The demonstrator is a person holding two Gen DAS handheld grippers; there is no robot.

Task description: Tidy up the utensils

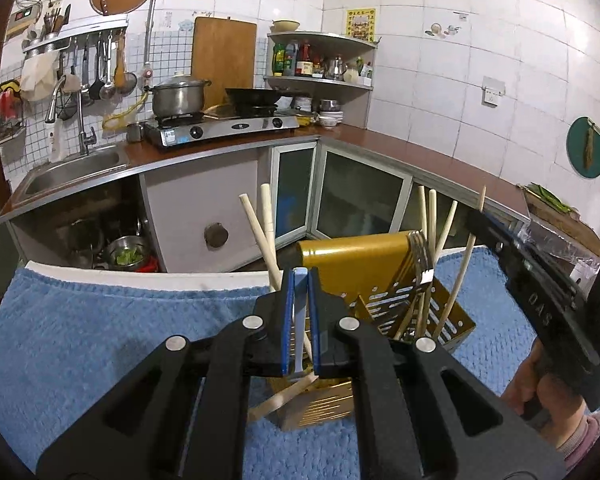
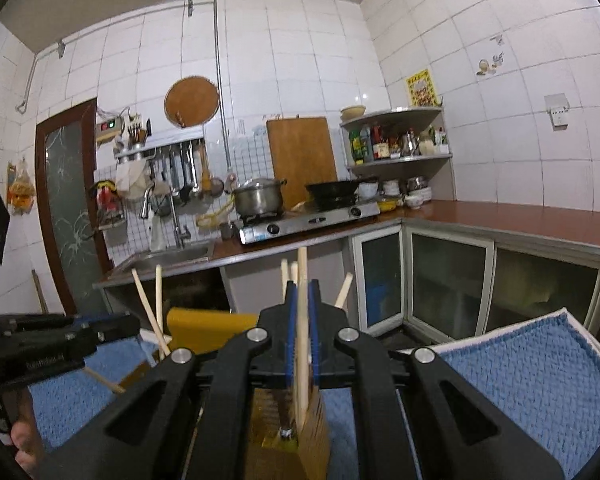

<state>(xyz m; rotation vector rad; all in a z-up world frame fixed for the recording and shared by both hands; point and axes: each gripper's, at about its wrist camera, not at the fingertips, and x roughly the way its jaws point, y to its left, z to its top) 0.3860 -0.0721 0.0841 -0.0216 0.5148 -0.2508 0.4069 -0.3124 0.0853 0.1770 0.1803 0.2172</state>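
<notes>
Left hand-held gripper (image 1: 300, 320) clenched on a pale flat utensil handle (image 1: 299, 300), above the gold slotted caddy (image 1: 364, 268). Right hand-held gripper (image 2: 302, 332) clamps a wooden chopstick (image 2: 302, 280) upright over the caddy. Caddy sits on blue towel (image 1: 100, 320) covering the surface.

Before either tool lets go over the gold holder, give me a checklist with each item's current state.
1. Left tool shut on the white-handled utensil: ok.
2. Right tool shut on the wooden chopstick: ok.
3. Chopstick's lower end inside the gold utensil holder: ok, it runs down into a compartment.
4. White-handled utensil's lower end inside a compartment: cannot tell, the tool hides it.
5. Holder standing on the blue towel: ok.
6. All chopsticks inside the holder: not ok, one loose chopstick sticks out sideways at its front.
</notes>
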